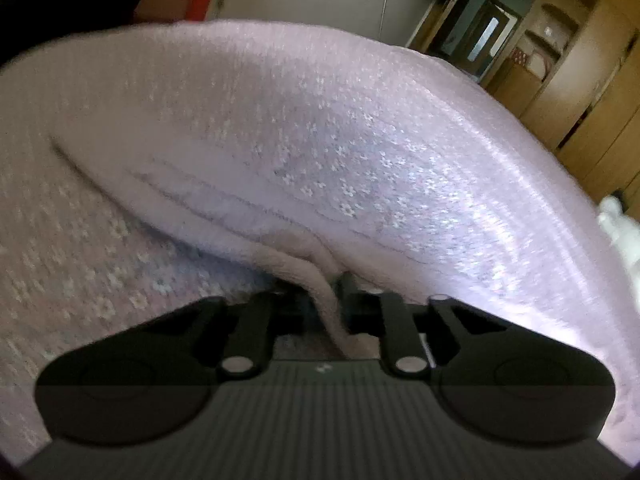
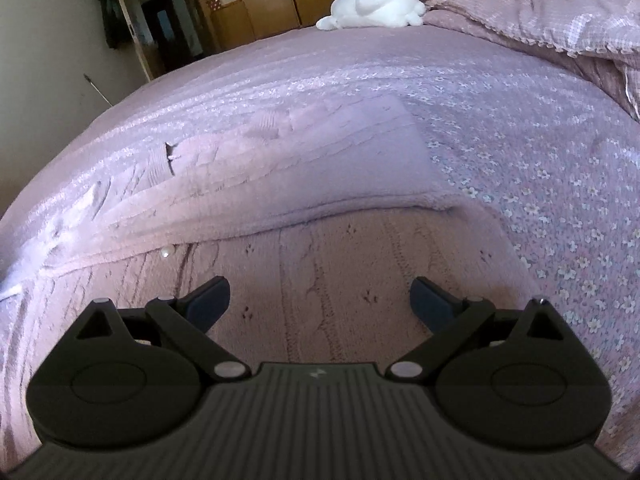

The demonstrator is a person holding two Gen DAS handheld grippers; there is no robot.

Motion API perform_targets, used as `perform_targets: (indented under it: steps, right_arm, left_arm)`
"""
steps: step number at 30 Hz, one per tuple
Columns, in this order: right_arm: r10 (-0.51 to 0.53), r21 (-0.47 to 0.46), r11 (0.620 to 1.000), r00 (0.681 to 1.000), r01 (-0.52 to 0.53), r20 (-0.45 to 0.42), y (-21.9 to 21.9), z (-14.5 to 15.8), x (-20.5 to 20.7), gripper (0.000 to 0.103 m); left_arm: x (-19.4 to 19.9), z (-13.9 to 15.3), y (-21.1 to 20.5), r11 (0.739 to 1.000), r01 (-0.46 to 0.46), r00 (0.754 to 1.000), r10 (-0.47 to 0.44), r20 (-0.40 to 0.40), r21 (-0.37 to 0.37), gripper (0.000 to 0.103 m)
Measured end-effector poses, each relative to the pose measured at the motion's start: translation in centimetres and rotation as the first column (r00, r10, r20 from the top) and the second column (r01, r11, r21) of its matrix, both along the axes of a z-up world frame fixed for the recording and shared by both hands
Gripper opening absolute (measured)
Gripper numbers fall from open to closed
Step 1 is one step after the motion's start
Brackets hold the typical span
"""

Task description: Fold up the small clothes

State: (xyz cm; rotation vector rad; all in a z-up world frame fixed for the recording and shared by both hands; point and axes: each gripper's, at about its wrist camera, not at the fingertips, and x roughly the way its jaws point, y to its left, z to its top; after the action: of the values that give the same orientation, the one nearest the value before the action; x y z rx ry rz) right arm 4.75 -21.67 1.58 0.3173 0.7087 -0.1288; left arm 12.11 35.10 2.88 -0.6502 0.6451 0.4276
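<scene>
A pink cable-knit garment (image 2: 320,208) lies flat on the bed in the right wrist view. Its far part is folded over toward me, and a small pearl button (image 2: 165,253) shows at the left. My right gripper (image 2: 322,298) hovers just above the near part, open, with nothing between its fingers. In the left wrist view my left gripper (image 1: 334,300) is shut on a strip of pink knit fabric (image 1: 320,284), which runs up out of its jaws. The rest of that fabric is hidden, low against the bedspread.
A lilac bedspread (image 2: 540,200) with small white flowers covers the bed and fills the left wrist view (image 1: 320,140). White and orange clothes (image 2: 376,4) lie at the far edge, beside a rumpled quilt (image 2: 560,12). Wooden wardrobes (image 1: 580,80) stand beyond.
</scene>
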Motion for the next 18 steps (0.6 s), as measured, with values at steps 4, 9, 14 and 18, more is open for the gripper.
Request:
perform_targets:
  steps: [4,9,14,18]
  right_arm:
    - [0.009,0.032,0.999,1.0,-0.009,0.009,-0.3,0.3,-0.3,0.1]
    - [-0.002,0.049,0.999,1.0,0.001,0.02,-0.8,0.7,-0.9,0.1]
    - [-0.021,0.05,0.999,1.0,0.02,0.02,-0.9,0.8,-1.5,0.1]
    - [-0.024,0.044,0.999,0.999,0.023,0.029,-1.1,0.9,-2.1,0.1]
  left_arm:
    - [-1.3,0.6,0.7,0.997,-0.022,0.998,0.026,0.052,-0.076,0.011]
    - [-2.8,3.4,0.0,0.998,0.0,0.989,0.009,0.151,-0.066,0.009]
    - [-3.6,6.4,-3.0,0.997,0.014,0.98,-0.028,0.195,0.077,0.008]
    - [-3.8,8.0,-5.3,0.993,0.057,0.968,-0.081,0.239,0.107,0.008]
